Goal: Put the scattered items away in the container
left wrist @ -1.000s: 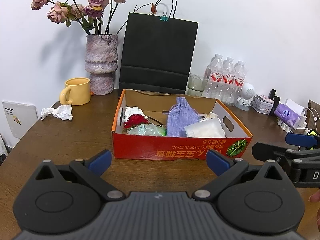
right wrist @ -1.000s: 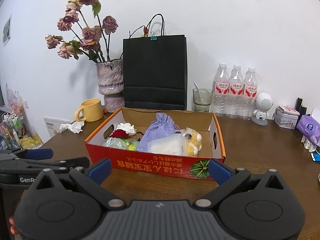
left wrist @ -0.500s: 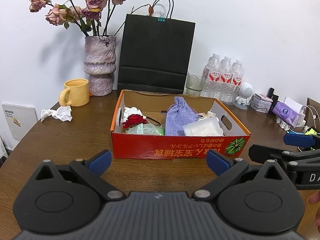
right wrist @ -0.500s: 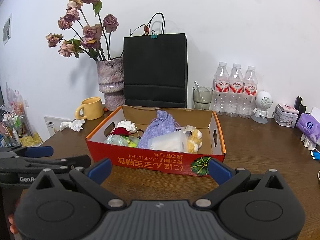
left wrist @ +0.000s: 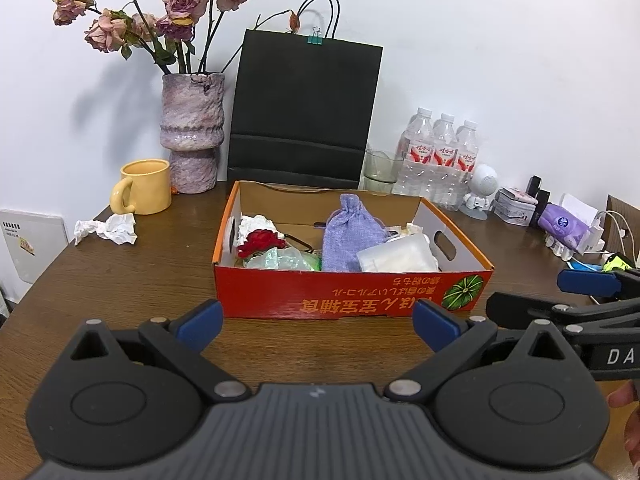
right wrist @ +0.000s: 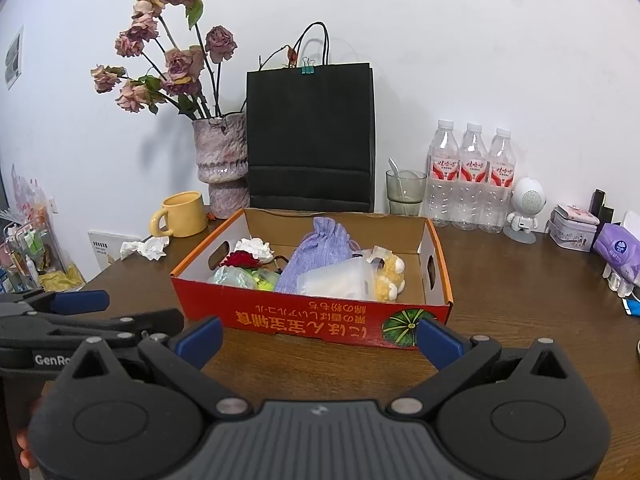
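A red cardboard box (left wrist: 352,296) (right wrist: 312,320) sits mid-table. It holds a purple drawstring pouch (left wrist: 348,236) (right wrist: 320,252), a red rose (left wrist: 260,240), a white pack (left wrist: 400,258), crumpled paper and a yellow plush (right wrist: 390,276). My left gripper (left wrist: 316,322) is open and empty, just in front of the box. My right gripper (right wrist: 320,334) is open and empty, also in front of the box. Each gripper shows at the other view's edge. A crumpled tissue (left wrist: 108,228) (right wrist: 146,247) lies on the table left of the box.
Behind the box stand a yellow mug (left wrist: 144,188), a vase of dried roses (left wrist: 192,136), a black paper bag (left wrist: 304,108), a glass (left wrist: 380,166) and three water bottles (left wrist: 440,160). Small items and cables sit at the right (left wrist: 564,224).
Both grippers have drawn back slightly from the box; it looks a little smaller and farther. Nothing was taken hold of or let go.
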Motion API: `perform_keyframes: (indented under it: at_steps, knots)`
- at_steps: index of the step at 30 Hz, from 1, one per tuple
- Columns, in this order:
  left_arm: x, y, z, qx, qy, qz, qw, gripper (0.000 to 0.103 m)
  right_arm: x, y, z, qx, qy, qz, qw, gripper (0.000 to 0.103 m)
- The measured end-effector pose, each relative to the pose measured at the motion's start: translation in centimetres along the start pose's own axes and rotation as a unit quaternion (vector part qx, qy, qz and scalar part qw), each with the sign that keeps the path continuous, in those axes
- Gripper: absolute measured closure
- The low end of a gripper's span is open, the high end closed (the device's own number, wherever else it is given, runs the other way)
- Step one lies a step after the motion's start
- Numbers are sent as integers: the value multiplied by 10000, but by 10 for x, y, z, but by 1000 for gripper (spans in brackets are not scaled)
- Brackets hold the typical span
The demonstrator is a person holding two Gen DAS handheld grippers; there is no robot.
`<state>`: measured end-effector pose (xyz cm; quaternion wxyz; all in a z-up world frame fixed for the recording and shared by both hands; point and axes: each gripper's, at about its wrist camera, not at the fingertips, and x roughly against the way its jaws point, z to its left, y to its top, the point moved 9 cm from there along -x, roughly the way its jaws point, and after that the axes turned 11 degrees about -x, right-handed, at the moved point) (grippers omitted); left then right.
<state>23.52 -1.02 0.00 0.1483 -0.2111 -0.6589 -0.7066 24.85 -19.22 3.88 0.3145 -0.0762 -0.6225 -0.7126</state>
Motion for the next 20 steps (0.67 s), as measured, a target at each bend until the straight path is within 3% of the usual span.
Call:
perform_keyframes:
  at_steps: [20]
  knots:
    - [0, -3, 0, 81, -40, -30, 10000, 0, -3, -3, -1, -42, -2, 17, 10000, 0]
